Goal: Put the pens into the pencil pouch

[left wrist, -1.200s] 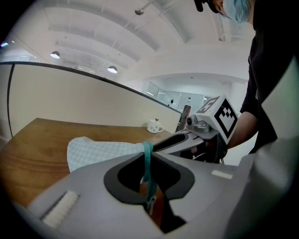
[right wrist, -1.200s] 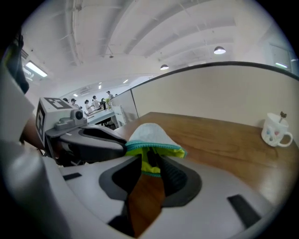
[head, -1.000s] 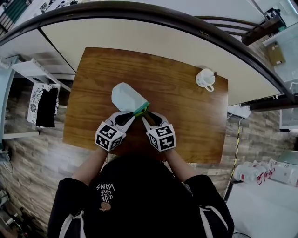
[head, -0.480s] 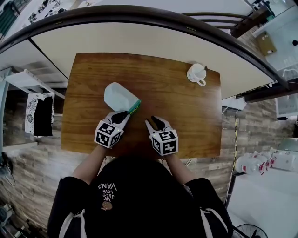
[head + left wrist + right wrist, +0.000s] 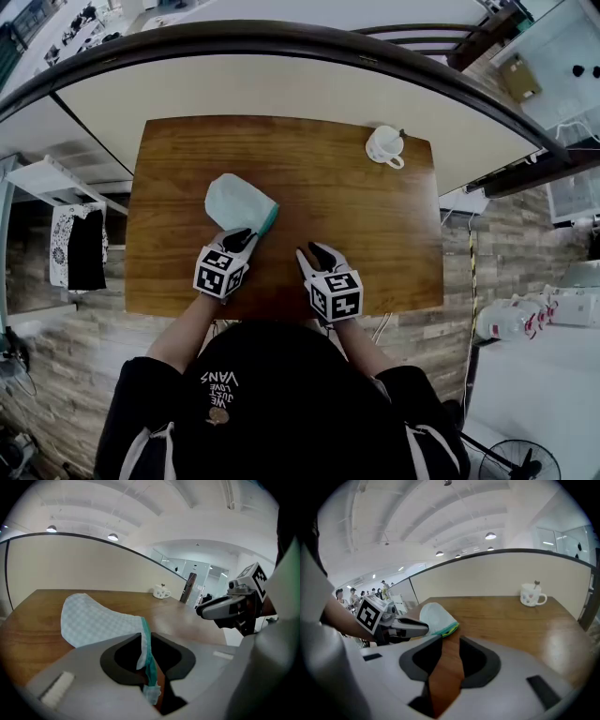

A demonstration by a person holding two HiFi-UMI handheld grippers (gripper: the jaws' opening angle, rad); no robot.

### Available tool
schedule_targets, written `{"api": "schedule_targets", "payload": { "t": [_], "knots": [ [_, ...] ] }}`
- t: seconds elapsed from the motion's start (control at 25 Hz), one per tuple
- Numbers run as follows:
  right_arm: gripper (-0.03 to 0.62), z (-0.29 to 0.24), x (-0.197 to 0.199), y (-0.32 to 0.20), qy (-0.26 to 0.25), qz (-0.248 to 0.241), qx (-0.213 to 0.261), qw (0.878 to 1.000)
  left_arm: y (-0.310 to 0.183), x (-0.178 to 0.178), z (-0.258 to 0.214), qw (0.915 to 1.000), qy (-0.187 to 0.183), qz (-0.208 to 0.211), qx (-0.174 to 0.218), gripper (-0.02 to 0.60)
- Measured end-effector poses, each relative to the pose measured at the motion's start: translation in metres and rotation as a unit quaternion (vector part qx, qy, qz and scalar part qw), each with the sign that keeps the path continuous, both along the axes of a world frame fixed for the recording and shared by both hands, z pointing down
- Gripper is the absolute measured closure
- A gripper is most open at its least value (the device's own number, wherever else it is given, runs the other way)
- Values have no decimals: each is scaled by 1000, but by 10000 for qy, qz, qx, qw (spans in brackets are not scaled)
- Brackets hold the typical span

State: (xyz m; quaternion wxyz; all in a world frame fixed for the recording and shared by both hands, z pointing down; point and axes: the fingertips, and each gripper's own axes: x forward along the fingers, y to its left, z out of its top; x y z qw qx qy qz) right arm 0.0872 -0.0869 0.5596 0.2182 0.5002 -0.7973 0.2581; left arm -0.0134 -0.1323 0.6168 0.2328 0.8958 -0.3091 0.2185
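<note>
Pinching the teal zipper edge [image 5: 146, 660] of the pencil pouch [image 5: 239, 200], the left gripper [image 5: 246, 234] is clamping its jaws tight on that thin strip of fabric, which is running up between them in the left gripper view. The pouch is resting on the wooden table [image 5: 375, 244], left of the head view's centre. Its pale checked body is stretching toward the upper left and its mouth end is pointing down toward the person. Gripping at the rim rather than the body is probably serving to anchor the mouth, so that the soft fabric is not sliding or folding while something is being fed in or the zipper is being worked. The right gripper [image 5: 311, 251] is hovering just right of centre, apart from the pouch. Its jaws are standing apart with only bare wood showing between them, so it is holding nothing and is seemingly free for the next reach. No pen is showing on the table in any view, so whether the pens are already sitting inside is not being revealed. A white mug [image 5: 384, 146] is standing well apart at the upper right, playing no part.
</note>
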Motion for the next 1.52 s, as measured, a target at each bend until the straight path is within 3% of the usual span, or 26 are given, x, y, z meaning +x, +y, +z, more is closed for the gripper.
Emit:
{"api": "schedule_targets", "payload": {
  "t": [0.12,0.4,0.76,1.08,1.52],
  "knots": [
    [502,-5,-3,5,-17,69,44,10000,1,-4,0,10000,-15,-48,-51,462],
    [502,-19,-7,12,-14,239,255,9994,12,-13,-22,9998,48,-4,205,454],
    [502,-39,-27,17,-112,414,585,9974,20,-49,-77,9959,426,-305,743,454],
    [557,-52,-60,22,-172,433,878,9950,37,-88,-107,9915,536,-417,1109,454],
    [577,-56,-98,33,-192,327,916,9951,59,-121,-119,9885,596,-483,1301,541]
  ]
}}
